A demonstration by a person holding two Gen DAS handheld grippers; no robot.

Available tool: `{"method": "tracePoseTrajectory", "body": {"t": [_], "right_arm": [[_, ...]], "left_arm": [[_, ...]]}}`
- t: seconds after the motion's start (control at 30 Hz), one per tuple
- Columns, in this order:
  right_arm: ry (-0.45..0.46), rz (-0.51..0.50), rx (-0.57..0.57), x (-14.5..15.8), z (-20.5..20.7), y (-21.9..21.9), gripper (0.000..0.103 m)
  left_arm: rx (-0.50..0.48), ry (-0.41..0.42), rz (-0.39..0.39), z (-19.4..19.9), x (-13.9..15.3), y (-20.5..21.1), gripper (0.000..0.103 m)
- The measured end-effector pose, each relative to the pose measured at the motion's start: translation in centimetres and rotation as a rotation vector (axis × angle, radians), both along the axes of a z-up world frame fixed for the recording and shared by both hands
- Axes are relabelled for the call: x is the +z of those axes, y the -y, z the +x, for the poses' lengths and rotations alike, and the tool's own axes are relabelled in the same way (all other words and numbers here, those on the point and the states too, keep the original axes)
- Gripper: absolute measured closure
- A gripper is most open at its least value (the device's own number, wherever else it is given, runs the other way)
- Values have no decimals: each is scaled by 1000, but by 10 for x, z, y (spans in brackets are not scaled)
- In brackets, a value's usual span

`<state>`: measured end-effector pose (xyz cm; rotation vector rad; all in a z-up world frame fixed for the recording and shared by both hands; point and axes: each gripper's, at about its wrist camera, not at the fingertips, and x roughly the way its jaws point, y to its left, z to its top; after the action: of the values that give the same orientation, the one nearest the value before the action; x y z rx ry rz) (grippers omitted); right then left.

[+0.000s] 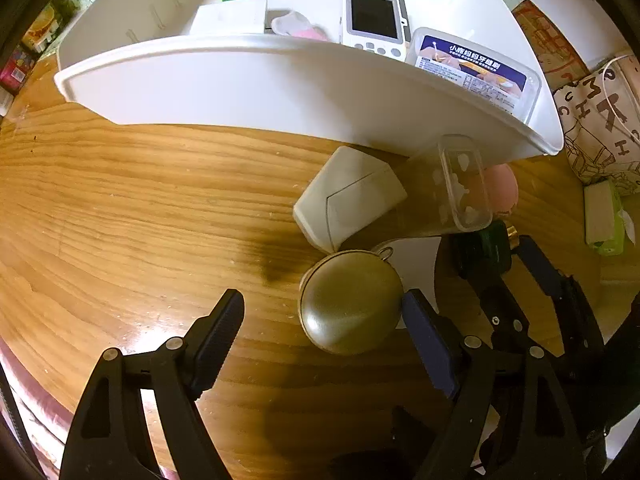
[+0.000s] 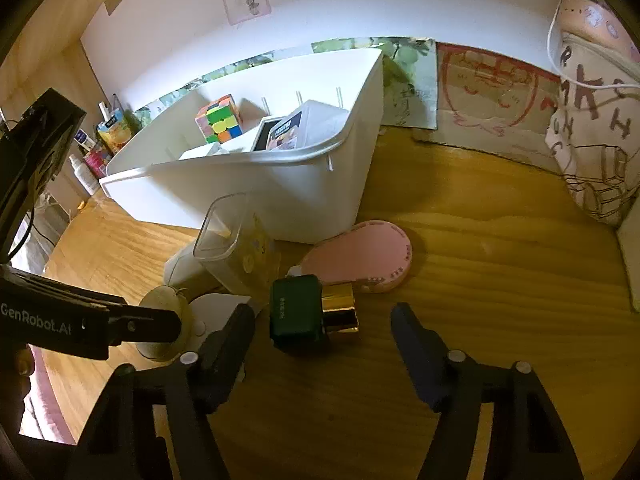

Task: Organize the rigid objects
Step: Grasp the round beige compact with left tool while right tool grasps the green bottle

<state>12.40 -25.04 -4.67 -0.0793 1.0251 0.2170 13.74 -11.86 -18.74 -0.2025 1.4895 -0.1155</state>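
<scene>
Olive round tin (image 1: 350,302) between left gripper (image 1: 322,322) jaws, apart; green gold-capped bottle (image 2: 298,312) before right gripper (image 2: 322,330), also apart, near white bin (image 2: 280,184).

You're working on a glossy wood-grain table (image 1: 140,200). The bin (image 1: 248,88) looks like smooth white plastic. The round tin (image 1: 350,304) has a dull brassy metal sheen; the green bottle (image 2: 296,312) wears a shiny gold cap (image 2: 340,306). The clear box (image 1: 464,184) is see-through plastic.

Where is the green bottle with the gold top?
In the right wrist view, the green bottle lies on its side on the wooden table, just ahead of the open right claw, beside the pink case.
</scene>
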Motion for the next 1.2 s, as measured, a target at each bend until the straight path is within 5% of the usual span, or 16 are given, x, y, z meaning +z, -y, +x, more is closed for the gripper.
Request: {"method": "tracePoseTrajectory", "body": {"t": [0.2, 0.33, 0.47, 1.2], "right_arm": [[-11, 38, 19, -6, 1, 3, 57], [-2, 41, 25, -6, 0, 4, 58], [-3, 49, 24, -6, 1, 5, 58], [-6, -53, -18, 14, -17, -28, 60]], "left_arm": [[5, -11, 9, 2, -9, -1, 21], [8, -4, -9, 3, -11, 4, 24], [4, 17, -57, 5, -8, 5, 43], [-15, 72, -139, -16, 12, -29, 44]]}}
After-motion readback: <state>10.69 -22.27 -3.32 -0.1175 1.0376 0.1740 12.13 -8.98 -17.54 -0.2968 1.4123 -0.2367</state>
